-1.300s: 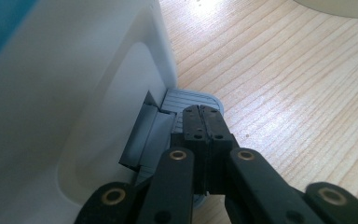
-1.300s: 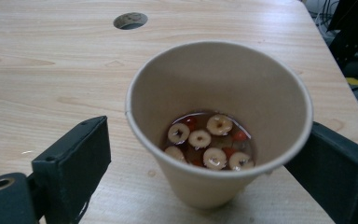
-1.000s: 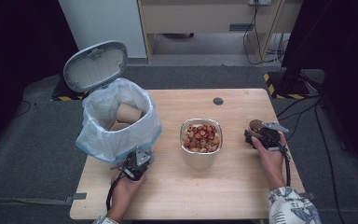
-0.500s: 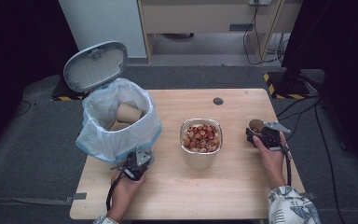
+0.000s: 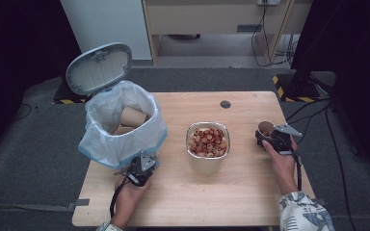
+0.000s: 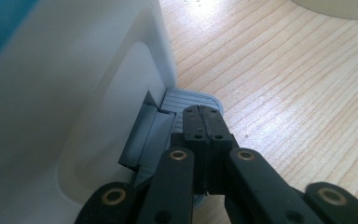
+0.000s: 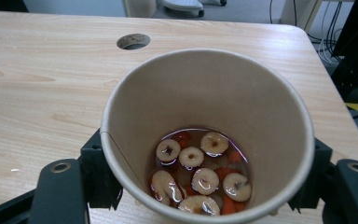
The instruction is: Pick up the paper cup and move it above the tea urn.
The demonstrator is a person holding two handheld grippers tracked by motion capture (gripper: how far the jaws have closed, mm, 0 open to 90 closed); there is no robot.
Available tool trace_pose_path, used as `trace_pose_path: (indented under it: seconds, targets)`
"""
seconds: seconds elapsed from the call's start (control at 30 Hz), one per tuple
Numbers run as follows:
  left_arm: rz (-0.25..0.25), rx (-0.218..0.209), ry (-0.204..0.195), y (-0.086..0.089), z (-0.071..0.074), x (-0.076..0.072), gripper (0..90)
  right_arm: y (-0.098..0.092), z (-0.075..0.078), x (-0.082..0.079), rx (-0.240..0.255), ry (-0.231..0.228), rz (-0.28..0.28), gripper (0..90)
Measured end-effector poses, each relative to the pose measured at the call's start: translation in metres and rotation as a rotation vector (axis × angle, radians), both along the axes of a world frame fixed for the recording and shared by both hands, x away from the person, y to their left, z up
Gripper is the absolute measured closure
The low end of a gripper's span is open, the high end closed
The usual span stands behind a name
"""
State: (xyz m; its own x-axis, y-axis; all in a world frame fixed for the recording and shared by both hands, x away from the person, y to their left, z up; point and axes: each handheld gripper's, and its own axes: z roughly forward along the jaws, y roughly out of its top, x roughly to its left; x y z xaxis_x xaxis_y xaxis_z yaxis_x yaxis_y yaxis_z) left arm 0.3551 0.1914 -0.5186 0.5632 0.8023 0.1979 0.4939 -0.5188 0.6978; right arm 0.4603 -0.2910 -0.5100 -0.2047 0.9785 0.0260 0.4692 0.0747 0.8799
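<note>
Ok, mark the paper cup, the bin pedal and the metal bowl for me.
paper cup [image 7: 270, 112], right gripper view, inner wall.
bin pedal [image 6: 193, 99], left gripper view, ribbed top.
metal bowl [image 5: 205, 165], high view, outer side wall.

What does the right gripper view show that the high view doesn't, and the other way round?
Right gripper view alone: liquid and fruit slices at the bottom of the paper cup, clamped between the jaws. High view alone: the lined bin with its lid up, the metal bowl, the left gripper. Both share the cup, the wooden table and its round hole.
</note>
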Motion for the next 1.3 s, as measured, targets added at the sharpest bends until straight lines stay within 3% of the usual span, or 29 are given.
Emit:
trace_pose_path:
  seconds: [0.3, 0.83, 1.3]
  targets:
    - [0.000, -0.002, 0.001, 0.000, 0.000, 0.000, 89.4, -0.002, 0.027, 0.002, -0.071, -0.033, 0.091, 30.6]
    - [0.012, -0.023, 0.006, 0.001, 0.000, 0.000, 89.5, 0.005, 0.082, 0.016, -0.110, -0.085, 0.329, 30.8]
    - [0.009, -0.034, 0.008, 0.003, 0.000, 0.001, 89.5, 0.023, 0.120, 0.034, -0.173, -0.138, 0.420, 31.7]
